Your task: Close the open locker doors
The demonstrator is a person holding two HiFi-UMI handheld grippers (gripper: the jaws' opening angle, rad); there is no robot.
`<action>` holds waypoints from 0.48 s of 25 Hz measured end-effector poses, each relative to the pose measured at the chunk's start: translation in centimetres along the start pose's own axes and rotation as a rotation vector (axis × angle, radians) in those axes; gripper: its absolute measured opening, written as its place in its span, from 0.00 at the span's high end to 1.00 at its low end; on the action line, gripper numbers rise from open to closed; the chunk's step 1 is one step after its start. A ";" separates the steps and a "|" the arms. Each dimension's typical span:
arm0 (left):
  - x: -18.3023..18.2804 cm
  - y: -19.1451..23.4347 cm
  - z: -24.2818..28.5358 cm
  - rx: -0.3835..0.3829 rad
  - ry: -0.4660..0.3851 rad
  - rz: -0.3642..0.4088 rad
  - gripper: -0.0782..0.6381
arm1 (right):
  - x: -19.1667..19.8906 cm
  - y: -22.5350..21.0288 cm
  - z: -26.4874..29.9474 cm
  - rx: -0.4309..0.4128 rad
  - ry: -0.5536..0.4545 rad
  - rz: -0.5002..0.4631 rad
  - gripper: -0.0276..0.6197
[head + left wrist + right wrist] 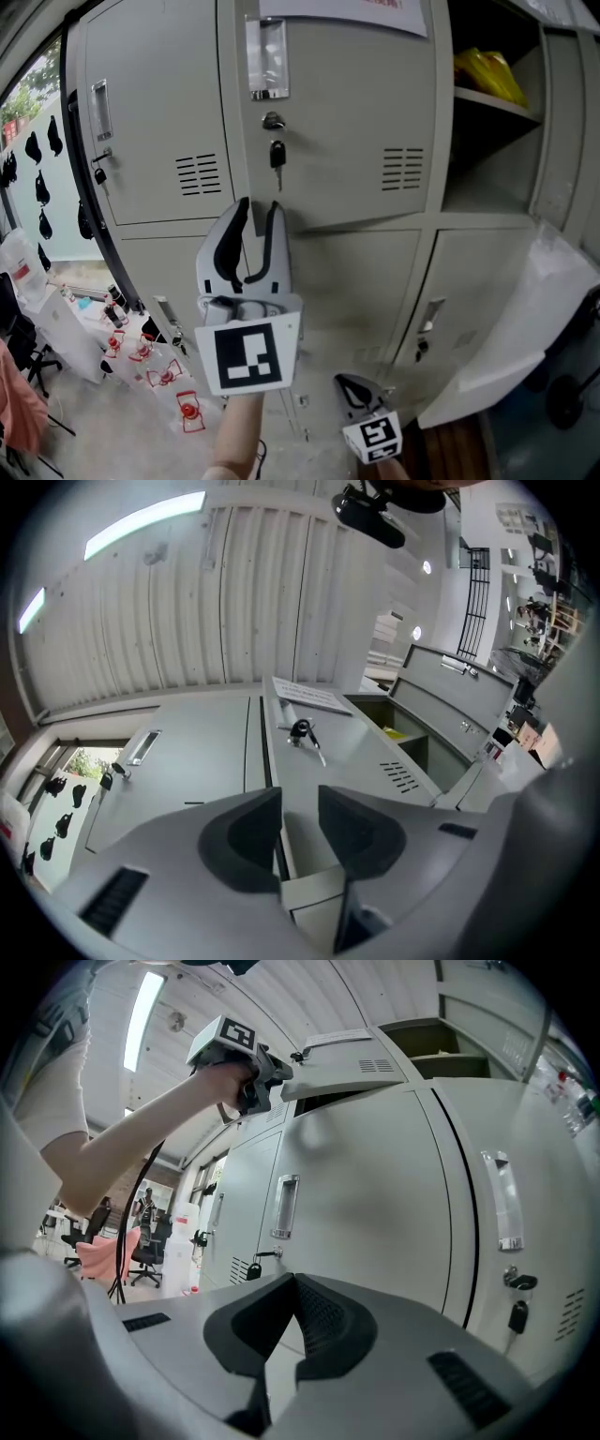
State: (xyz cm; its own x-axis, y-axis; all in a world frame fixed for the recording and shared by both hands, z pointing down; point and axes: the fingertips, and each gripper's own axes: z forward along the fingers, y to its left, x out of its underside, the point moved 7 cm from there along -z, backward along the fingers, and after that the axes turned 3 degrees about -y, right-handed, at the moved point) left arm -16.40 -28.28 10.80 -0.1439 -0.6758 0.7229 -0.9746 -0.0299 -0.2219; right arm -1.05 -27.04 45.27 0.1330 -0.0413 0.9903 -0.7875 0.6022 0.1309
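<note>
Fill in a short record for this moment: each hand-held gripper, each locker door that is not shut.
left hand-held gripper: jaws apart, lower corner of keyed door between them, not clamped
right hand-held gripper: shut, empty, held low
keyed door: ajar
upper right compartment: open, yellow item inside
right-hand door: swung out toward the camera

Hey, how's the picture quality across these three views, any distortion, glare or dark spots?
Head view: even, soft light, though the open locker is shadowed inside. Left gripper view: strong fisheye bend, black corners, and the ceiling strip light is blown out. Right gripper view: same fisheye vignette, locker doors curved, overhead light glaring.
</note>
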 end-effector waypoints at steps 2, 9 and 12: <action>-0.2 -0.4 0.1 0.007 -0.014 0.012 0.74 | 0.0 -0.2 0.1 -0.002 0.004 0.000 0.95; 1.9 -0.8 1.1 0.014 0.054 0.023 0.74 | 0.6 -0.6 0.3 -0.012 0.023 0.014 0.95; 2.6 -0.9 1.5 0.008 0.076 0.047 0.75 | 0.7 -0.8 0.3 -0.015 0.014 0.025 0.95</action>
State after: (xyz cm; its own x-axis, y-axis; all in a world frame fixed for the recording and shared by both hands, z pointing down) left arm -15.67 -31.06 11.88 -0.2021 -0.6188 0.7591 -0.9651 -0.0059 -0.2618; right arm -0.55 -27.79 45.89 0.1222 -0.0150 0.9924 -0.7816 0.6147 0.1055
